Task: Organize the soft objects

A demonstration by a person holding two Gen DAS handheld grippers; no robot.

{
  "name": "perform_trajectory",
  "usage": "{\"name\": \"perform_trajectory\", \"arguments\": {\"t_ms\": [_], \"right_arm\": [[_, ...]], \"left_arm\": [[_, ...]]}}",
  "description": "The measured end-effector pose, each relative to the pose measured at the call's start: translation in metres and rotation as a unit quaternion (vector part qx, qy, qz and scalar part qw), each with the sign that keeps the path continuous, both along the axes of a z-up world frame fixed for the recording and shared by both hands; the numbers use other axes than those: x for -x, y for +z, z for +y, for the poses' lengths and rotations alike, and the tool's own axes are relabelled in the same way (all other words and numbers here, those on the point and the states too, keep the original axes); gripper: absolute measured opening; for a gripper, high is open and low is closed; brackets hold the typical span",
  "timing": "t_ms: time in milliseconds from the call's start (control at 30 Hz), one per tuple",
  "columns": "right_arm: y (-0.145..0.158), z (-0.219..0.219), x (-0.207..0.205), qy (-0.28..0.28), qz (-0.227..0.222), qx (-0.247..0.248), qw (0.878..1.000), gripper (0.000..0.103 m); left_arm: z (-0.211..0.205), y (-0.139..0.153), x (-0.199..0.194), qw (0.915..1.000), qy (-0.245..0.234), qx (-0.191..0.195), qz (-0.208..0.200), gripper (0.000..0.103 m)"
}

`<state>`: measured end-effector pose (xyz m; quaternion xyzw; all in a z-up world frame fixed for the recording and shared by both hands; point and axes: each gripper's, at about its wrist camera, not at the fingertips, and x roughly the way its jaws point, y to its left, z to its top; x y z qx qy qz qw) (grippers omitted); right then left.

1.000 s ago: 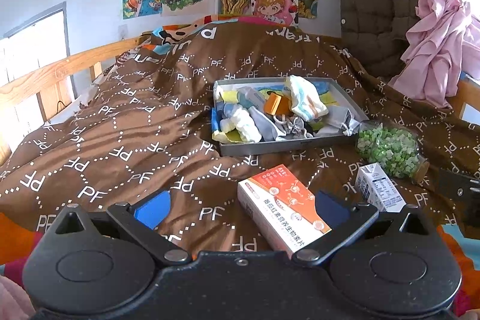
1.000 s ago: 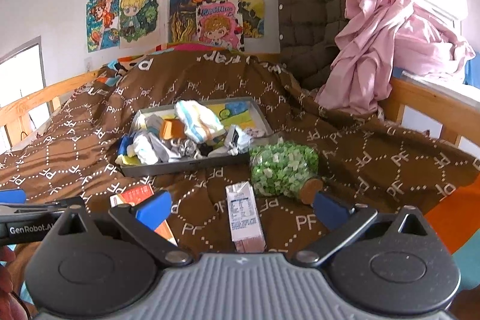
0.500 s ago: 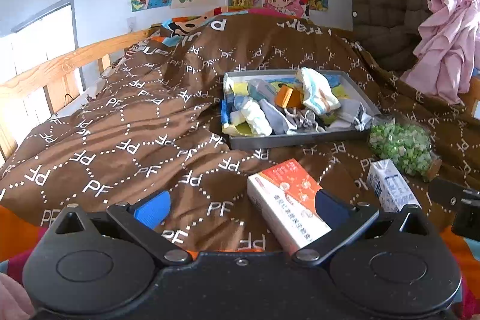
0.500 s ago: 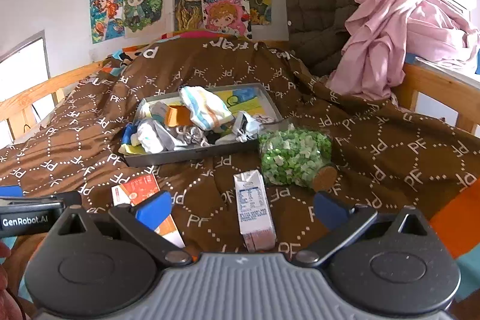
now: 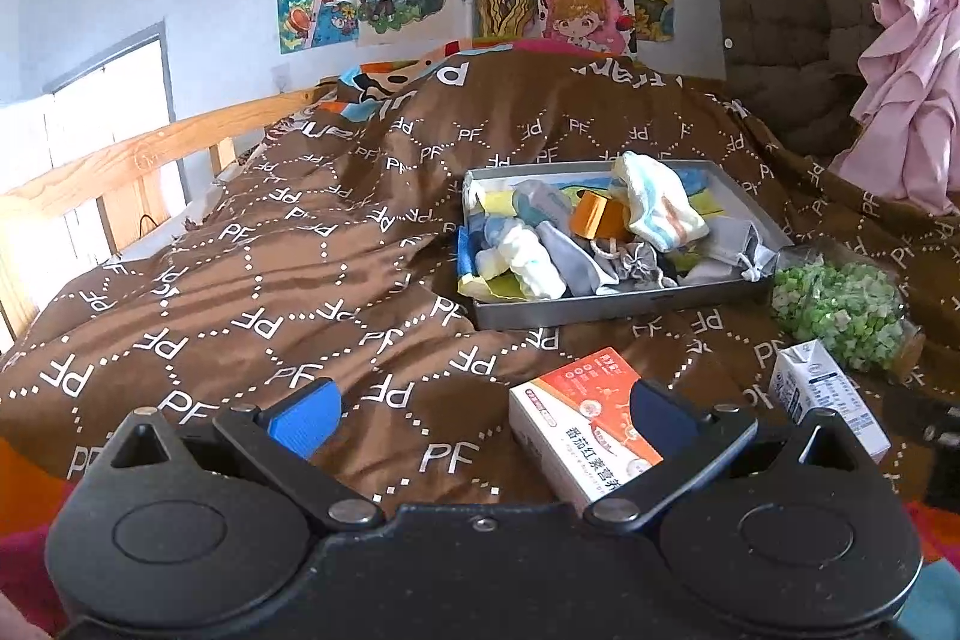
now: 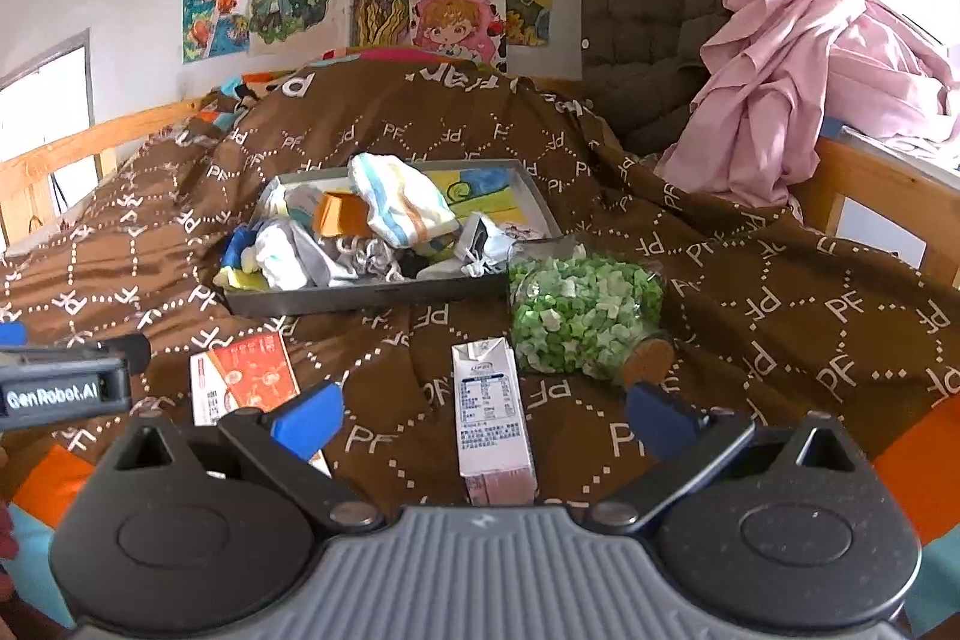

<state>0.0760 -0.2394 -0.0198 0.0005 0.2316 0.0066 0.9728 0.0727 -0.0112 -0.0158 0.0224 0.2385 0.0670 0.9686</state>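
Bedspread: brown, printed, rumpled; everything rests on it, so any footing is soft.
Tray: grey metal, mid-bed, heaped with the soft objects; a striped sock lies on top, a white bundle at the near-left corner.
Jar: lying on its side, touching the tray's right end (cork toward the camera); a nudge could roll it.
Red box: lying flat near the left gripper.
Carton: lying flat between the right gripper's fingers, untouched.
Left gripper: spread wide, empty, well short of the tray.
Right gripper: likewise released, empty.
Risk: reaching forward may shove the carton or box; tangled cloths could drag neighbours out together.
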Motion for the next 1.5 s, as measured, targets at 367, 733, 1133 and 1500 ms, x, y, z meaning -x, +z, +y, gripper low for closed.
{"name": "perform_trajectory", "arguments": {"t_ms": [367, 733, 1133, 1500], "right_arm": [[-0.011, -0.010, -0.024, -0.006, 0.017, -0.019, 1.000, 0.103], [-0.012, -0.009, -0.026, 0.006, 0.016, -0.030, 0.999, 0.103], [-0.010, -0.013, -0.024, -0.008, 0.017, -0.041, 0.999, 0.103], [-0.010, -0.014, -0.023, -0.010, 0.017, -0.045, 0.999, 0.103]], "left_arm": [[-0.003, -0.024, -0.017, 0.9994, -0.013, 0.008, 0.033, 0.102], [-0.001, -0.016, -0.007, 0.9999, -0.012, 0.010, -0.001, 0.102], [-0.001, -0.012, 0.001, 0.9998, -0.011, 0.014, -0.010, 0.102], [0.000, -0.012, 0.000, 0.9998, -0.009, 0.016, -0.008, 0.102]]}}
